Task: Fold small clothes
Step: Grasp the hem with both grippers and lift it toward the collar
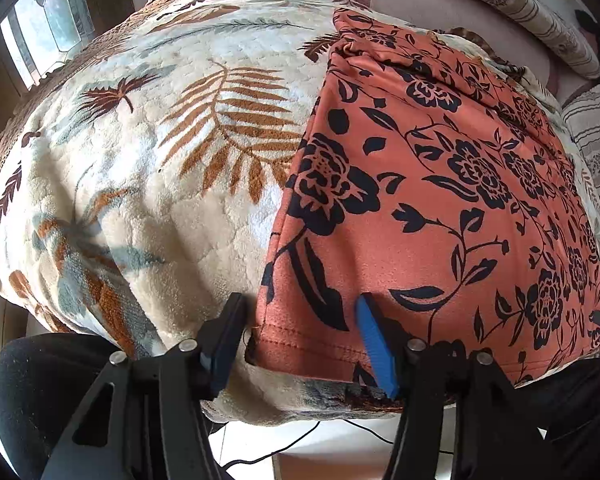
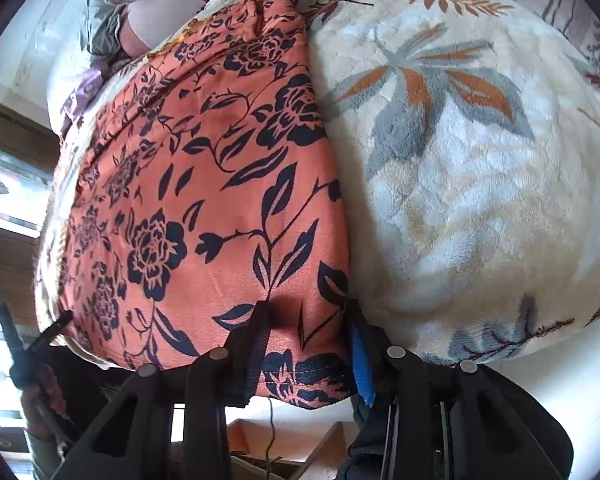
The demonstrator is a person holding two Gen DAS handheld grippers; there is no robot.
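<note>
Orange cloth printed with black flowers, the garment (image 1: 440,184) lies flat on a fleecy cream blanket (image 1: 148,168) with leaf patterns. My left gripper (image 1: 300,328) straddles its near left hem corner, jaws partly apart with the fabric between them; I cannot tell whether they pinch it. My right gripper (image 2: 308,332) straddles the near right corner likewise, grip unclear.
</note>
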